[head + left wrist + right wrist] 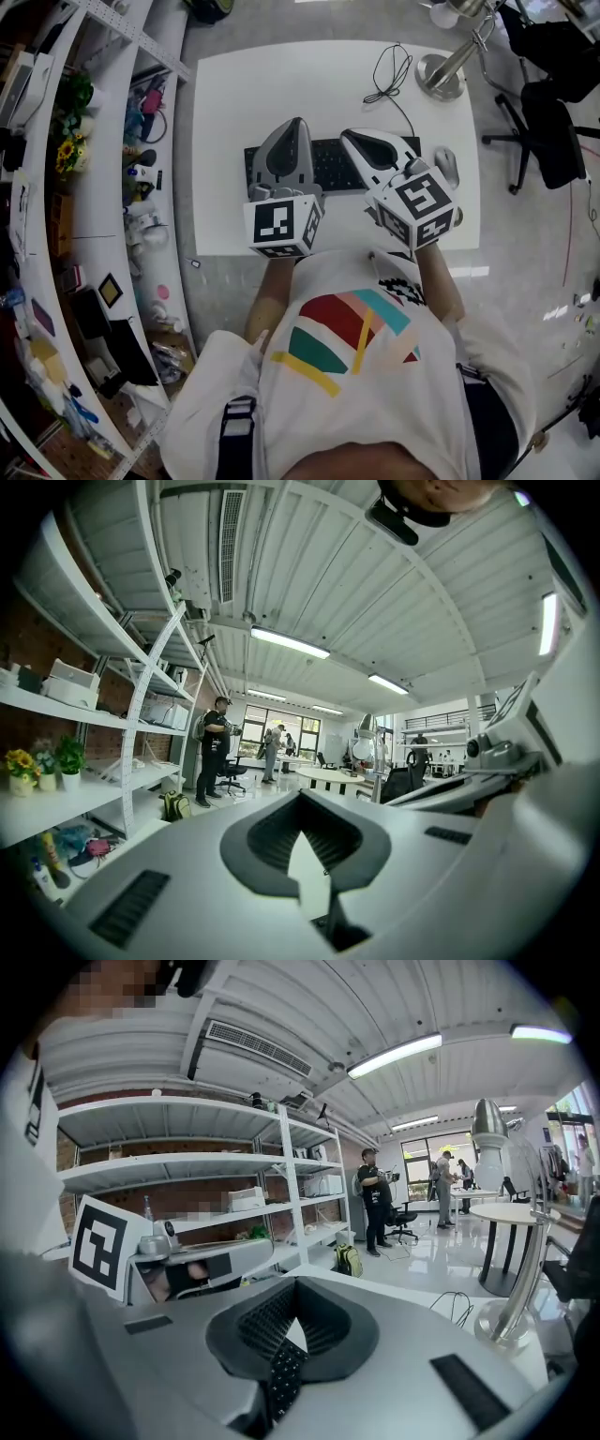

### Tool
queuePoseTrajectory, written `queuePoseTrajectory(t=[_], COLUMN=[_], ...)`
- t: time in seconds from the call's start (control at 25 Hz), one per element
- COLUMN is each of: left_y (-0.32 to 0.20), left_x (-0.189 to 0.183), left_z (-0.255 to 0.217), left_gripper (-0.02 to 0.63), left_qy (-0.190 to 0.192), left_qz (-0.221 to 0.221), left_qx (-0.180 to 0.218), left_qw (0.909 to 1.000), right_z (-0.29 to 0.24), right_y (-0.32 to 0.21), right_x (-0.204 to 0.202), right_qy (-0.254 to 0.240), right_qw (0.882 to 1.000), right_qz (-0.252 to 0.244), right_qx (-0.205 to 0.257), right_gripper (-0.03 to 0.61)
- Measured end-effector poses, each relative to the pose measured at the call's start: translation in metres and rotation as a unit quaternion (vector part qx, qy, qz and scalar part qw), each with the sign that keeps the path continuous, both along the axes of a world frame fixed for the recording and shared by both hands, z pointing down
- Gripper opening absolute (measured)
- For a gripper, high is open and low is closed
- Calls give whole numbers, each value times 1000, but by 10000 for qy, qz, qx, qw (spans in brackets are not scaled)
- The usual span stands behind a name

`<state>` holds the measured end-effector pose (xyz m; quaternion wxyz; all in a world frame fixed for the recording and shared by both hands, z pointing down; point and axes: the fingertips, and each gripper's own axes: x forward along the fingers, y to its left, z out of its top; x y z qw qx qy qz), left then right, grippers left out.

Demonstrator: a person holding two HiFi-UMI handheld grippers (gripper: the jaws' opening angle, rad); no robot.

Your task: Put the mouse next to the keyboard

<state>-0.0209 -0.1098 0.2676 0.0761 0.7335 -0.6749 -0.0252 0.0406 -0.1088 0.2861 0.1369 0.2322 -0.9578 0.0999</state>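
A black keyboard (333, 164) lies in the middle of the white table (234, 103), partly covered by both grippers. A grey mouse (447, 166) rests just right of the keyboard, beside my right gripper's marker cube. My left gripper (298, 122) hovers over the keyboard's left half with its jaws shut and nothing in them. My right gripper (352, 137) hovers over the right half, also shut and empty. Both gripper views look out across the room, so neither shows the mouse or the keyboard; the pads (323, 855) (281, 1368) meet.
A black cable (389, 75) and a lamp's round base (441, 75) sit at the table's far right. An office chair (548, 122) stands to the right, and cluttered shelves (103, 187) run along the left. People stand far off in the room (377, 1199).
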Motion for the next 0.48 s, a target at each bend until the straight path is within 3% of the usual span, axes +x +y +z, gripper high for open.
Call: queuePoseTrajectory(t=[0.48], left_y=[20], left_x=[6], left_z=[8], left_gripper=[41], left_qy=[-83], left_qz=[-59], left_qx=[-105], left_qw=[9999], right_z=[13], right_y=[14], right_x=[10], right_qy=[-19], right_qw=[10000], right_qz=[-34], right_qx=[-91], right_gripper=[12])
